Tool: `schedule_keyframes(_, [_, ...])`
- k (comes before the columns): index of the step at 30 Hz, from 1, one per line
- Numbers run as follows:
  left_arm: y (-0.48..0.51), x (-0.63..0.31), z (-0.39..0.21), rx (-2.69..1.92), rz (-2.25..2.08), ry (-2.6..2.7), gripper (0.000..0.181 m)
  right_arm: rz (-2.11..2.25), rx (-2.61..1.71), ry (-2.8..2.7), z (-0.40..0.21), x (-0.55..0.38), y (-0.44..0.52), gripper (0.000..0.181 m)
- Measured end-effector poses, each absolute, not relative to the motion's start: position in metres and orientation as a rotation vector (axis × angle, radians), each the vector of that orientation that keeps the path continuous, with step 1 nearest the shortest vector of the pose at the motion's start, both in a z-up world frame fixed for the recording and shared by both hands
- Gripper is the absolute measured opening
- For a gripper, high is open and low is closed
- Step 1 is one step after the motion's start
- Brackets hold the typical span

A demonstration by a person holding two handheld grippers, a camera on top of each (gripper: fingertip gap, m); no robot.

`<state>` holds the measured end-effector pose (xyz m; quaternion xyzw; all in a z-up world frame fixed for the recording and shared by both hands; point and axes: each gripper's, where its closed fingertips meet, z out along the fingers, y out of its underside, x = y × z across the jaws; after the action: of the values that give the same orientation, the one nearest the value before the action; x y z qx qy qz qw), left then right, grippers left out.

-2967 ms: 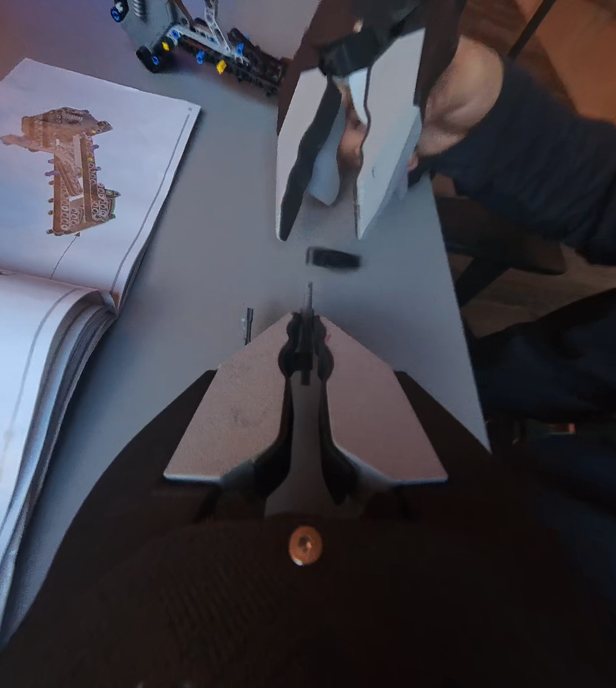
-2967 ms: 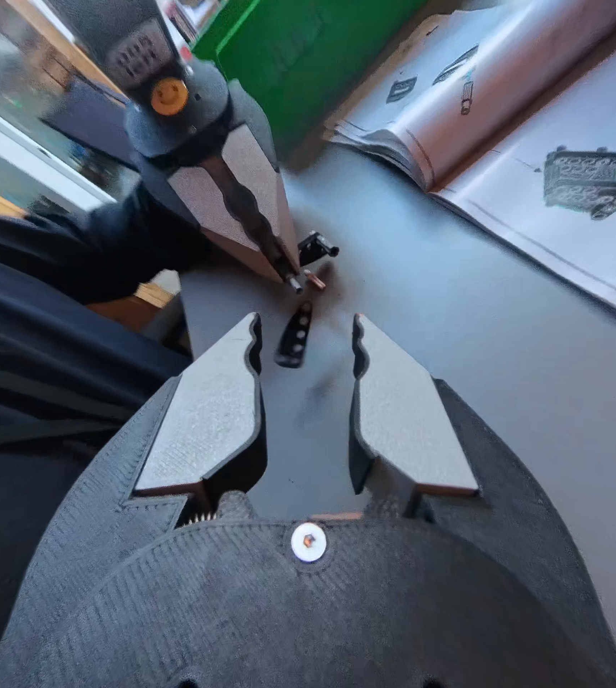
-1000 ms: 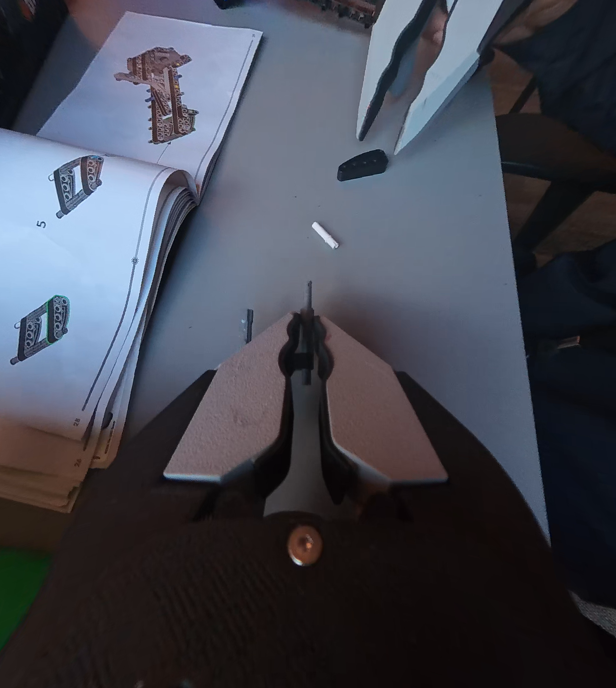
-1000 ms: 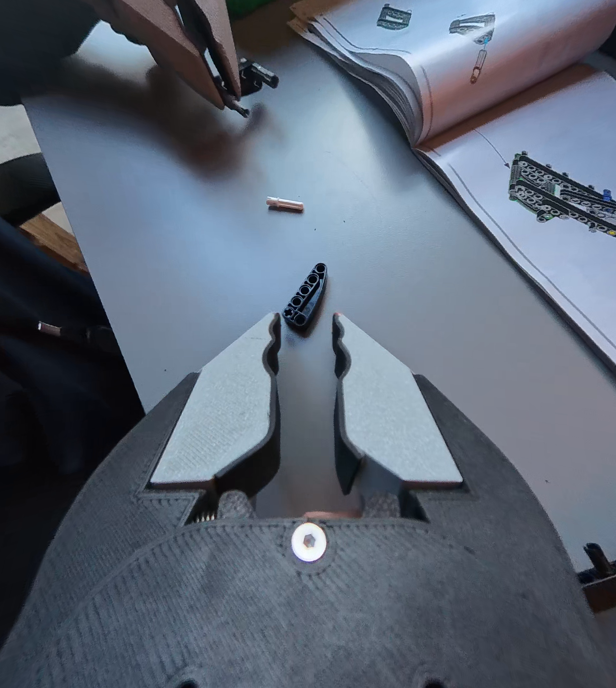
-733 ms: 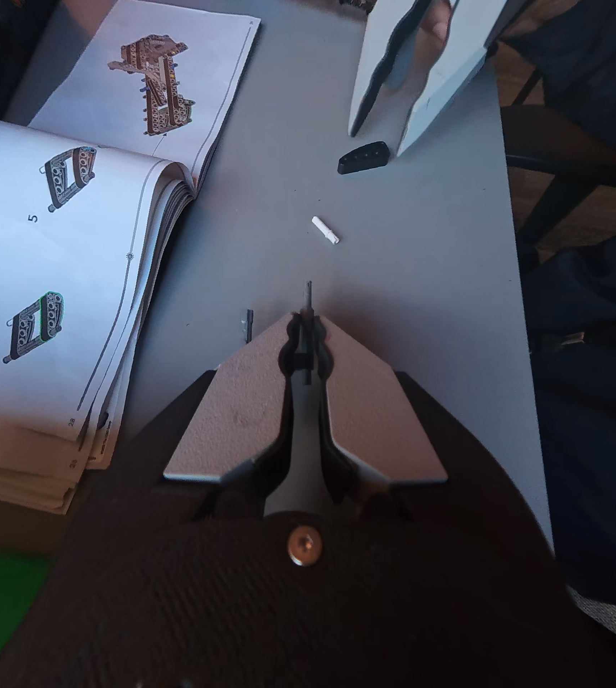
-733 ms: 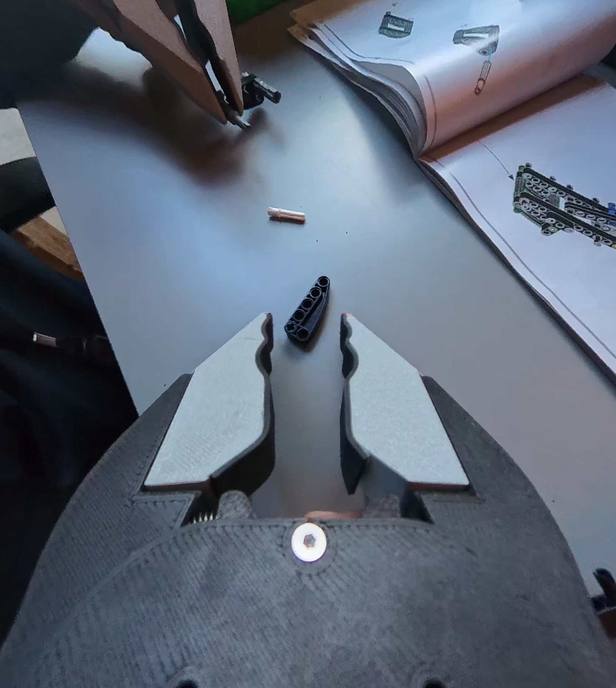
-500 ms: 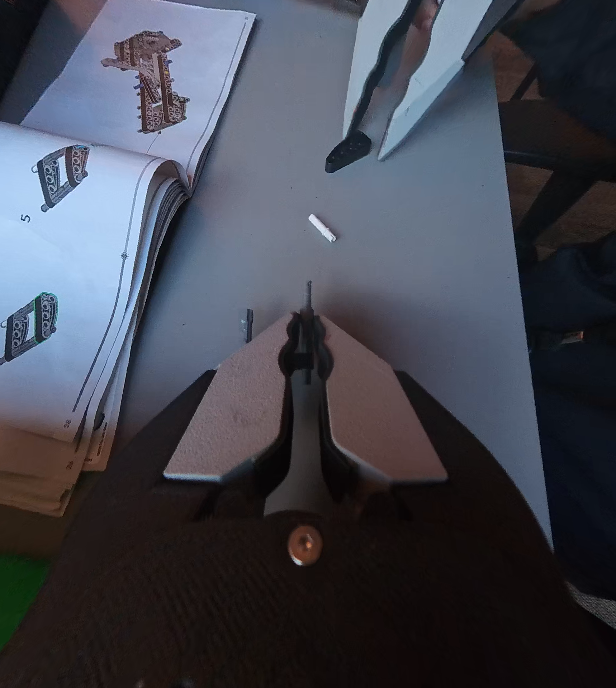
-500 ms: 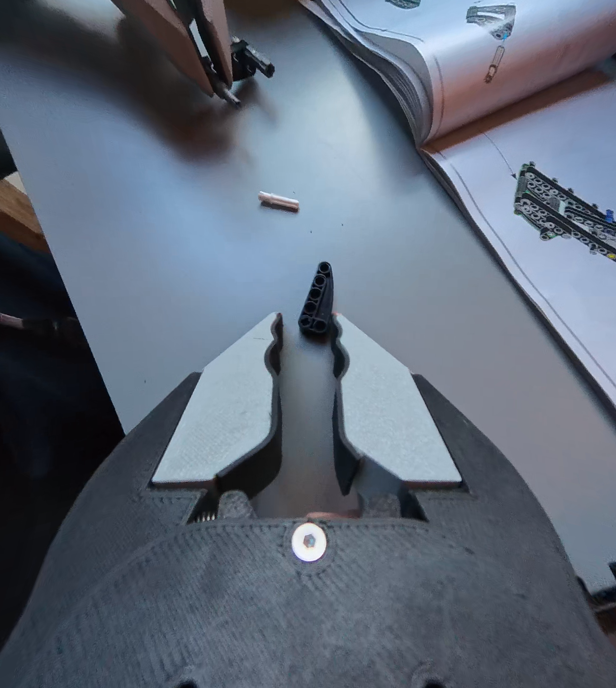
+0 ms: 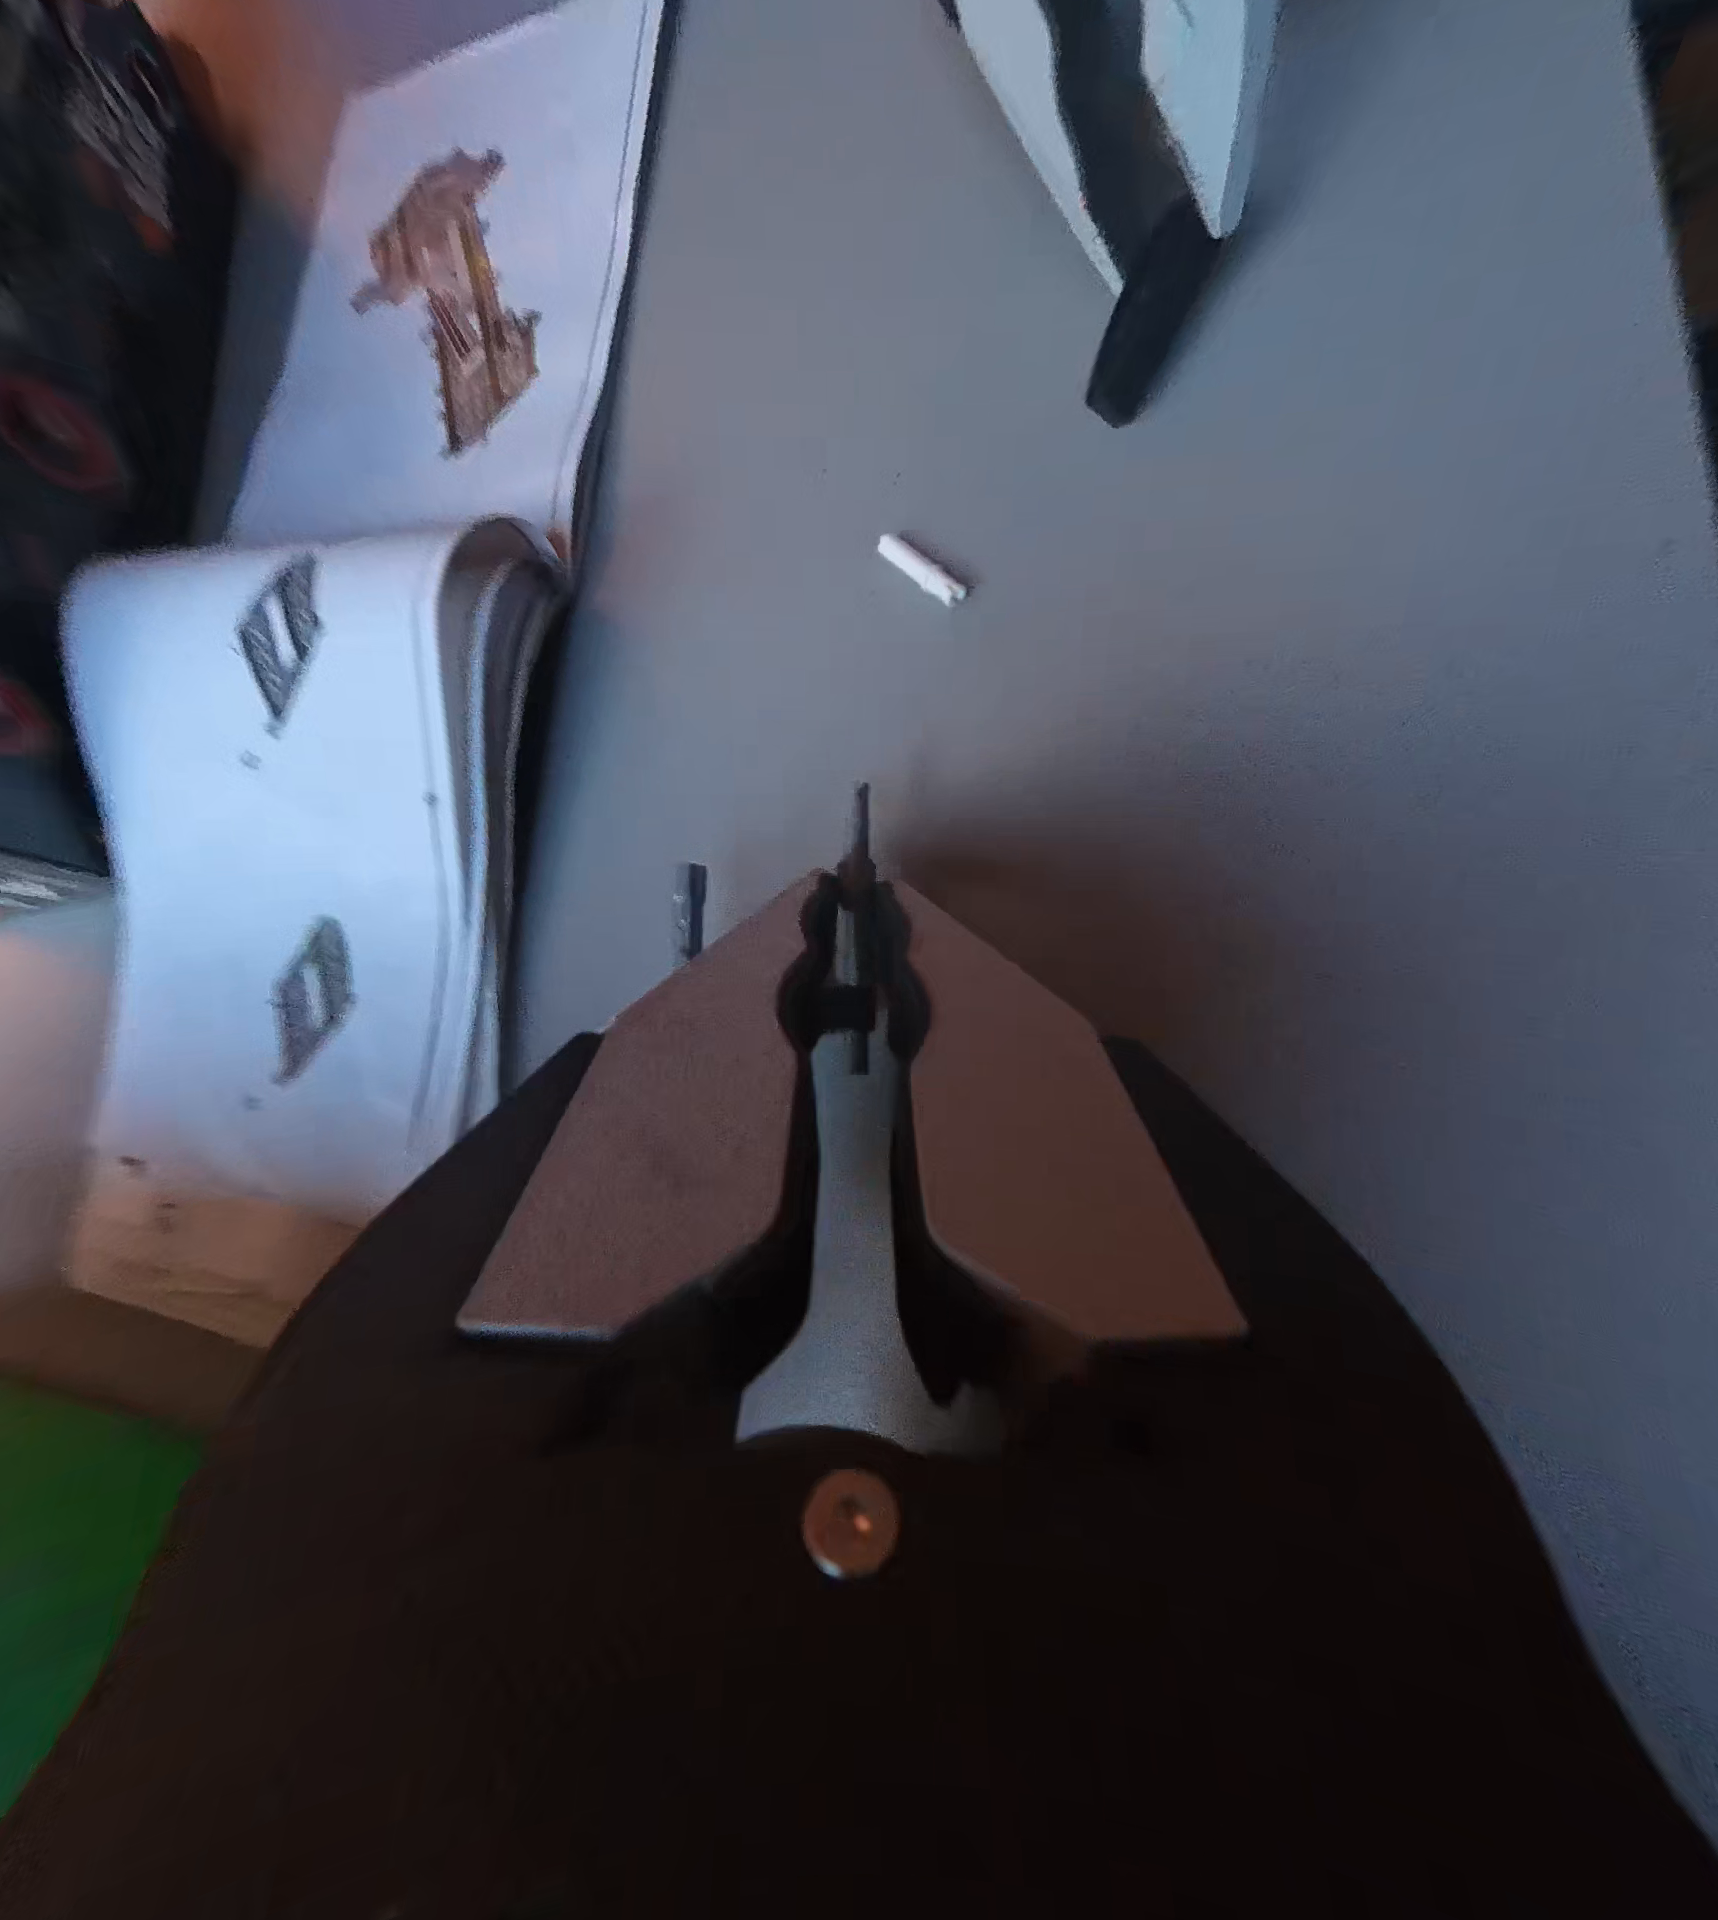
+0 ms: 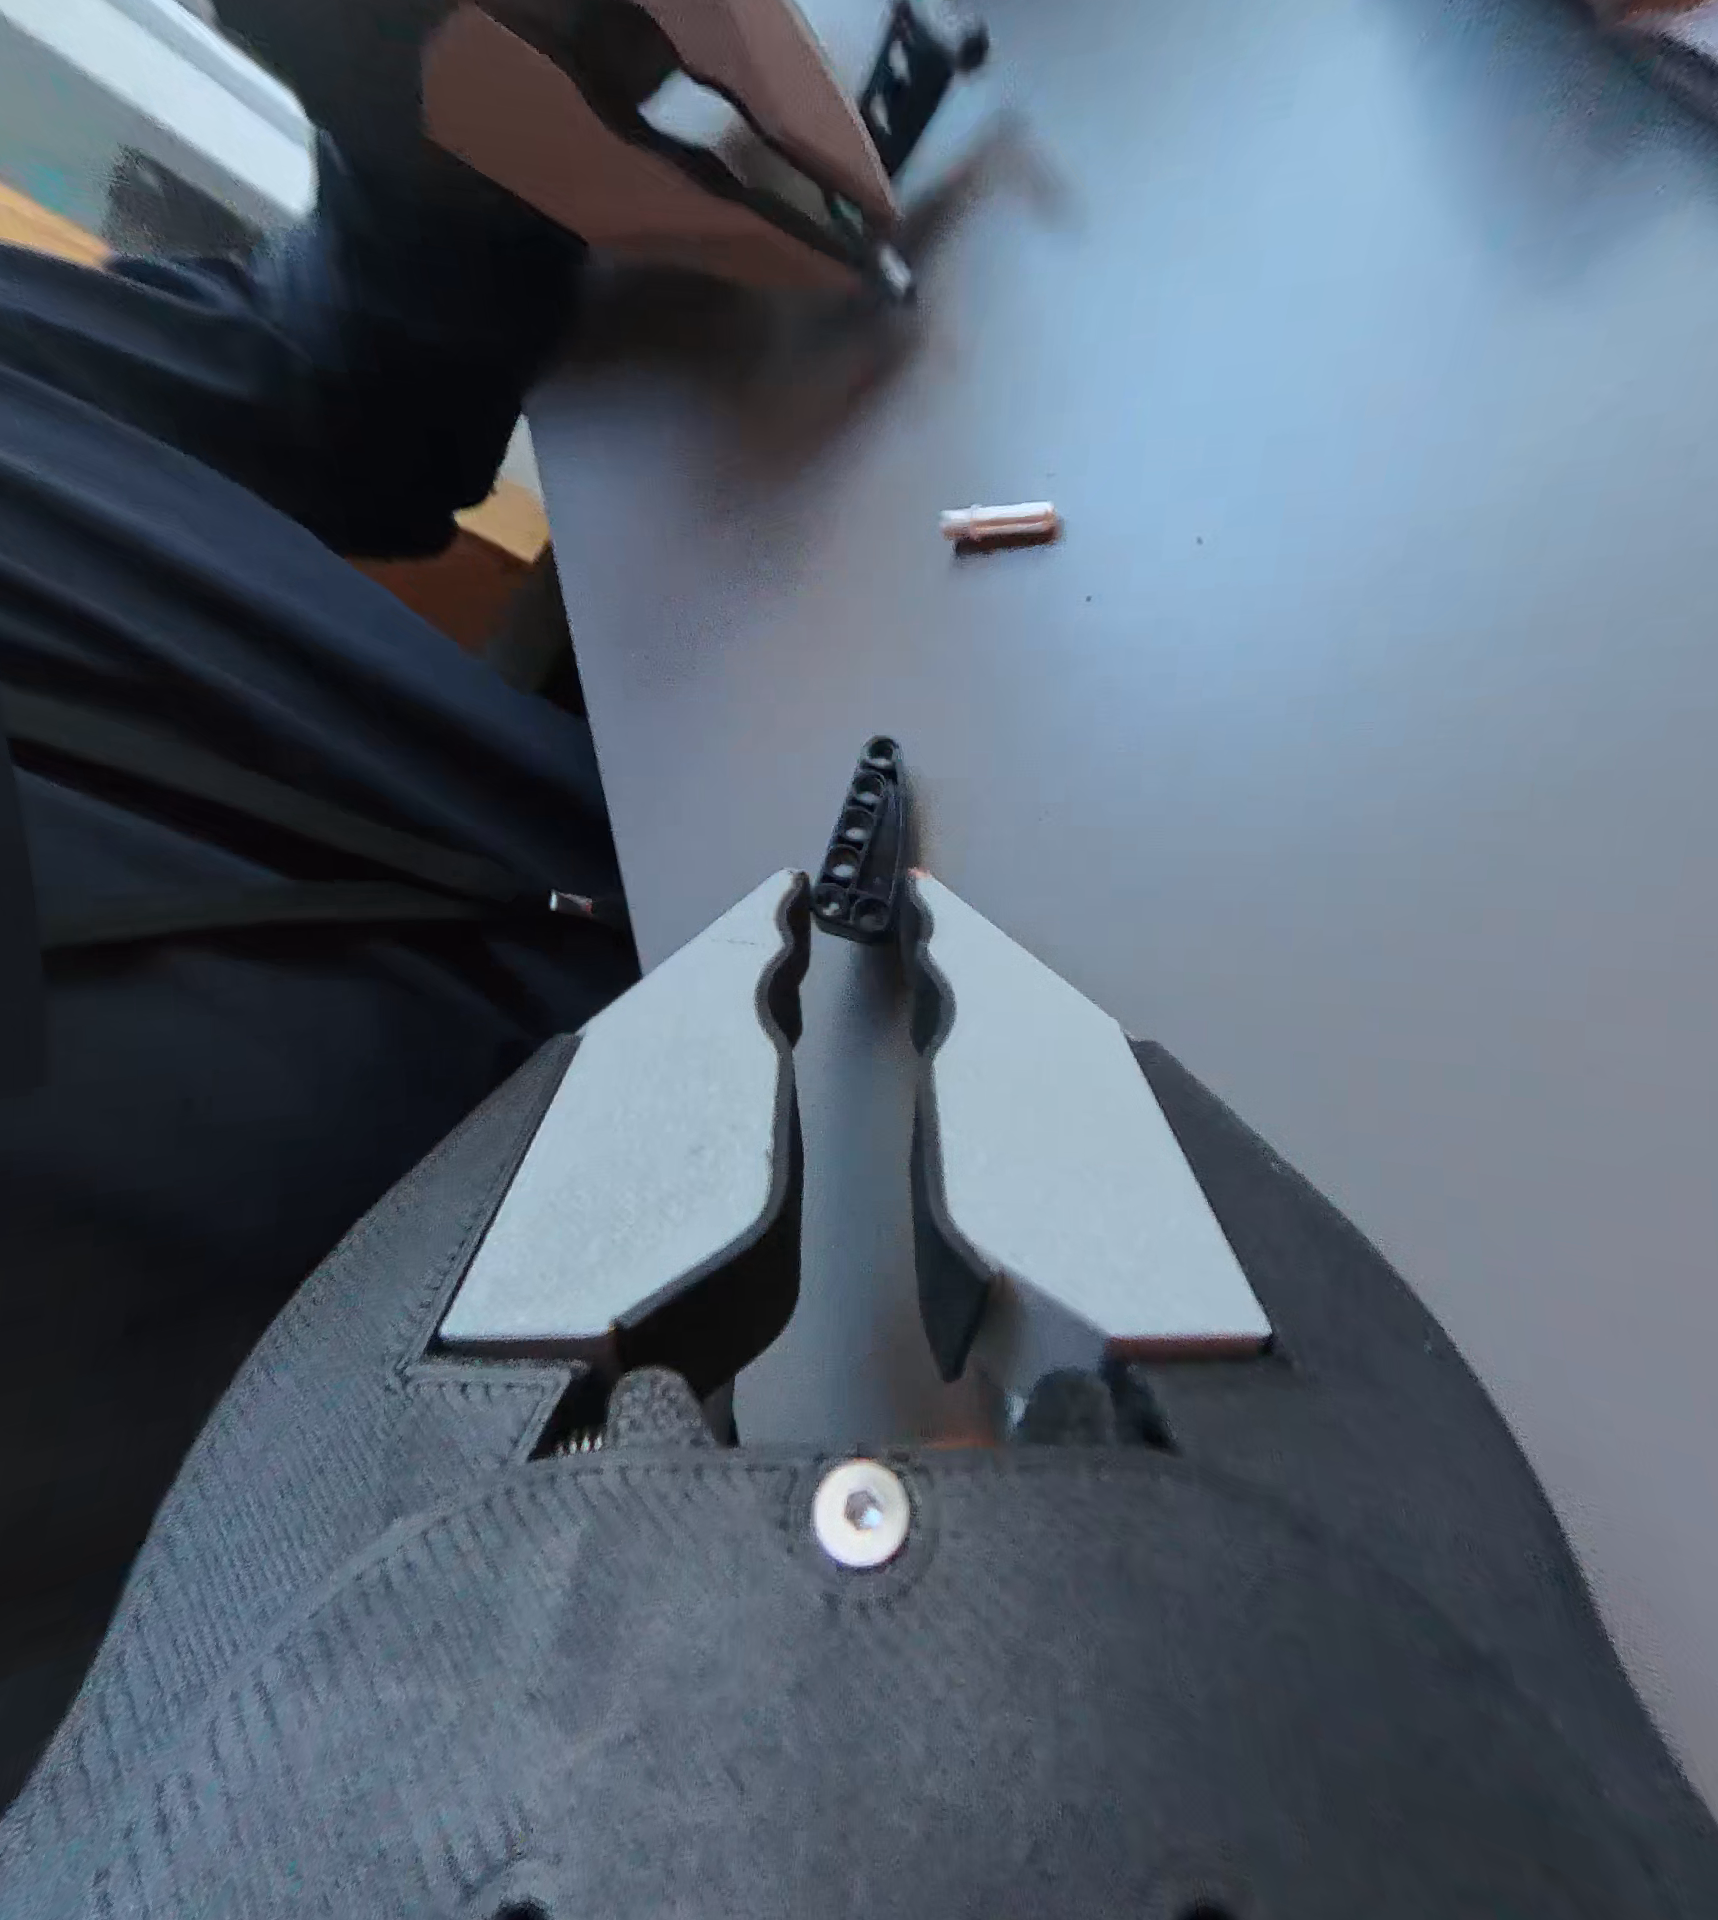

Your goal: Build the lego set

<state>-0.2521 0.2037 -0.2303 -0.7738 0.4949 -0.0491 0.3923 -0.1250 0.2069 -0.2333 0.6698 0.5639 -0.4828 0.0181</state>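
Right gripper (image 10: 860, 899) of mine pinches the broad end of a small black curved Technic beam (image 10: 863, 847), whose narrow end projects forward over the grey counter (image 10: 1354, 727); whether the beam is lifted clear or rests on the surface I cannot tell. My left gripper (image 9: 857, 888) is pressed together on a thin dark axle piece (image 9: 859, 831) that pokes out past its tips, with a cross-part seated between the fingers. A white pin (image 10: 998, 522) lies loose on the counter between the two grippers, apart from both. I judge the beam to be light, rigid moulded plastic with smooth faces: it will not deform, but held only by its end it could pivot or slip, so a hold across its flat sides nearer the middle would be steadier while a pin is pushed into one of its holes. The pin and axle piece are lighter still, and apt to roll or flick away if nipped off-centre. The left wrist view alone shows the open instruction booklet (image 9: 315, 810) at the left of the counter, with printed assembly drawings on its pages, a green surface (image 9: 13, 1538) below it, and the right gripper from outside with the beam (image 9: 1151, 312) hanging dark from its tips. The right wrist view alone shows the row of holes in the beam, a further black Technic part (image 10: 912, 83) lying beyond the left gripper, and my dark clothing (image 10: 242, 727) at the counter's edge.
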Motion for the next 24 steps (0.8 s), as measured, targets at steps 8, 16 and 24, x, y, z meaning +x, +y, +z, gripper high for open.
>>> schedule_keyframes(8, [0.208, -0.237, -0.230, -1.452, 0.490, 1.598, 0.003, -1.460, 1.978, 2.000, -0.234, -0.136, 0.200, 0.014])
schedule_keyframes(16, [0.215, -0.228, -0.219, -1.269, 0.724, 1.611, 0.003, -1.305, 2.067, 2.162, -0.235, -0.129, 0.221, 0.021])
schedule_keyframes(24, [0.217, -0.225, -0.218, -1.250, 0.742, 1.594, 0.002, -1.125, 2.156, 2.450, -0.234, -0.123, 0.231, 0.032])
